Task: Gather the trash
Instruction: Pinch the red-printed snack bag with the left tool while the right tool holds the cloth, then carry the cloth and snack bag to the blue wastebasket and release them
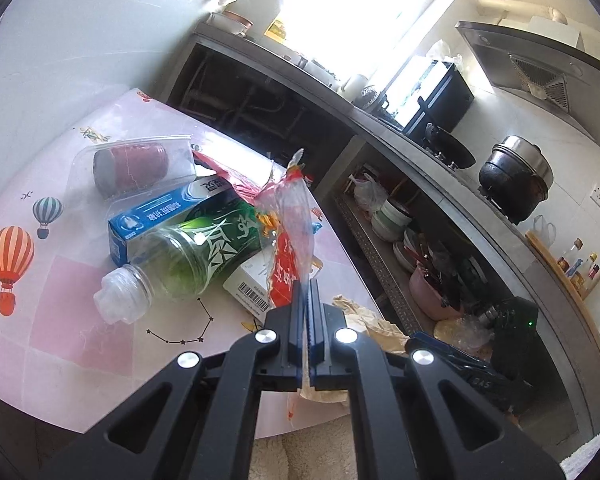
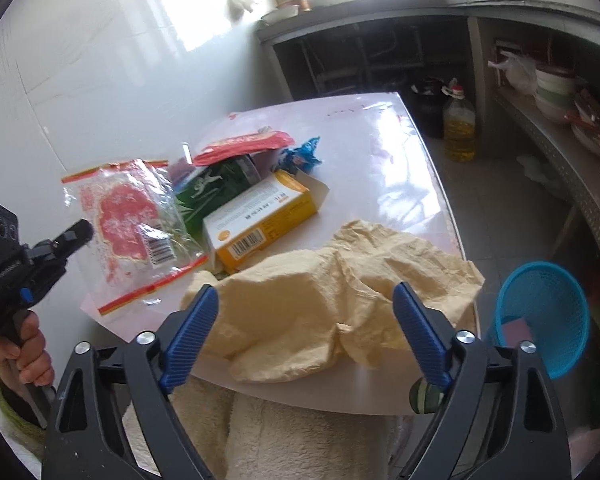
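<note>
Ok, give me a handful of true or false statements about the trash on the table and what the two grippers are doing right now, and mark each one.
1. The left gripper is shut on the clear plastic bag with red print. True.
2. The right gripper is clamped on the yellow crumpled paper. False: its jaws stand wide open, with the paper lying on the table beyond them.
3. The green bottle lies on its side. True.
4. The blue basket stands on the table among the trash. False: it sits off the table's edge, lower down, to the right.
5. The orange and white box is sealed. False: its far end flap is open.
</note>
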Available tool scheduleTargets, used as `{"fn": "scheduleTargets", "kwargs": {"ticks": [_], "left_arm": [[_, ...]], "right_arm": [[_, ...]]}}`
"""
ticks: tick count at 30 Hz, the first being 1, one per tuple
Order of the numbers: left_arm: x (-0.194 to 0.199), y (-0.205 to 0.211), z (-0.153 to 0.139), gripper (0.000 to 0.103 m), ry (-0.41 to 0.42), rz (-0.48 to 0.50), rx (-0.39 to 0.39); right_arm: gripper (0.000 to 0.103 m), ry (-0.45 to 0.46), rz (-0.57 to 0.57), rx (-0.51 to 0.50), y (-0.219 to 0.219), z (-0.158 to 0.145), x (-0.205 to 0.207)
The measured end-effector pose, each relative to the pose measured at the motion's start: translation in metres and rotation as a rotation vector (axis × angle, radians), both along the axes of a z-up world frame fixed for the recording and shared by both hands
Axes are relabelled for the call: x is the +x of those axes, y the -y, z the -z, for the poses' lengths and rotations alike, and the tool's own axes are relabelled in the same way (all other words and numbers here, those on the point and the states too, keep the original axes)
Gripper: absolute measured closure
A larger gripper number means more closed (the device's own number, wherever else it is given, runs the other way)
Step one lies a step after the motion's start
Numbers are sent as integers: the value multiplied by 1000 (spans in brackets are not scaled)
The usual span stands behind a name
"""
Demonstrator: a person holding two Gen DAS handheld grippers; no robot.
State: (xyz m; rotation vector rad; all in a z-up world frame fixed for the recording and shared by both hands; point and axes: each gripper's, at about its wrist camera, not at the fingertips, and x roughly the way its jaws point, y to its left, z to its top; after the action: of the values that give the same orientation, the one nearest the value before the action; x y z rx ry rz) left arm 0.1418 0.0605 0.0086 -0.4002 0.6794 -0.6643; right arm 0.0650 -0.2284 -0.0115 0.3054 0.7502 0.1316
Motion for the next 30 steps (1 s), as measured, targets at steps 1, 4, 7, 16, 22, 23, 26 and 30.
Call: {"fn": "scheduleTargets", "kwargs": {"ticks": [1,4,7,16,22,23,26,30], "left_arm": [[1,-2,1,102,-5,0,-2],[0,-3,4,102,-15,3,-5],[0,-2,8,102,-26,6,-7],[2,-8,13,102,-38,-7,-12],[2,-11,14,102,-40,-17,-13],[1,-11,14,102,-38,-19,-13],[1,-12,14,102,-41,-21,-19],[-1,-10,12,102,-34,-15,-30]], "right_arm": [[8,5,-1,19,1,0,2],[8,-25,27,64,8,8,16],[8,-110,50,77,13,25,33],[8,-206,-51,-155,-38,51,50],[29,-199,6,-316,-54,56,46],[34,-200,26,-312,-52,55,46],[56,-201,77,-286,-38,51,40],[82,-208,137,-245,-21,48,38]]}}
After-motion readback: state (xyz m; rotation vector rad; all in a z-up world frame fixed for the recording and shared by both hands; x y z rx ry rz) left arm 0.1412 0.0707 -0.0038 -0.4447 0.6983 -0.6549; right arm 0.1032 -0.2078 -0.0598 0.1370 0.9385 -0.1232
